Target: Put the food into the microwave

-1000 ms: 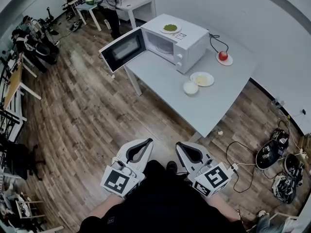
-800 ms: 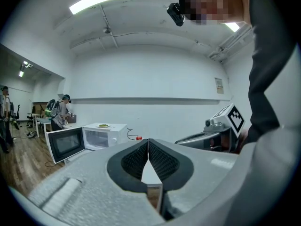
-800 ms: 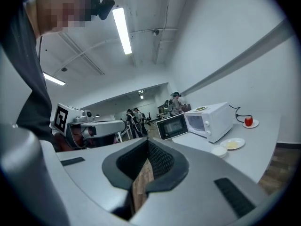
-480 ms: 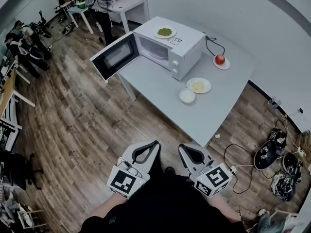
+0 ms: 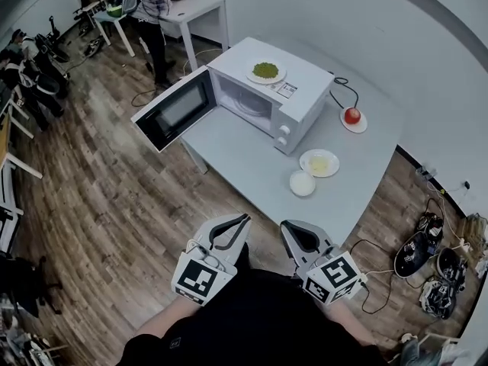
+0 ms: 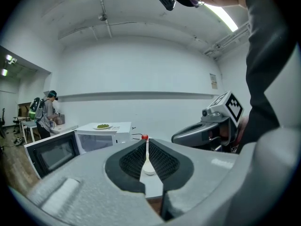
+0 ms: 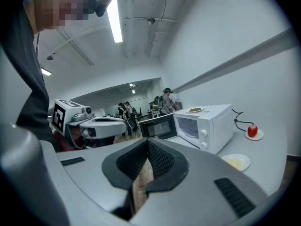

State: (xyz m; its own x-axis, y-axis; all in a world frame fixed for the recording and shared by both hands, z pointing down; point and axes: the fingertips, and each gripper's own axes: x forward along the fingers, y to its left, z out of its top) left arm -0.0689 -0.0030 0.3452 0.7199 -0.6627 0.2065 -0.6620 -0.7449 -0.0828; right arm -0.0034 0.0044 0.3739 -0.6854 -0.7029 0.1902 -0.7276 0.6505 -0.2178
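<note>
Both grippers have come closer to the table (image 5: 244, 152) since a second ago. Your left gripper (image 5: 244, 219) and right gripper (image 5: 283, 226) each have their jaws together, with nothing in them. Far ahead, left to right: the open microwave (image 5: 301, 82), the plate of greens (image 5: 265, 71) on top of it, the white bowl (image 5: 302, 183), the plate of yellow food (image 5: 319, 162) and the red fruit (image 5: 351, 116). The dishes look stiff, slick and breakable; pinch a rim and keep it level.

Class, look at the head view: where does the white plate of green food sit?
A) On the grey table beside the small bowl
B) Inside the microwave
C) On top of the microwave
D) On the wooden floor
C: the white plate of green food rests on the flat roof of the white microwave oven.
</note>
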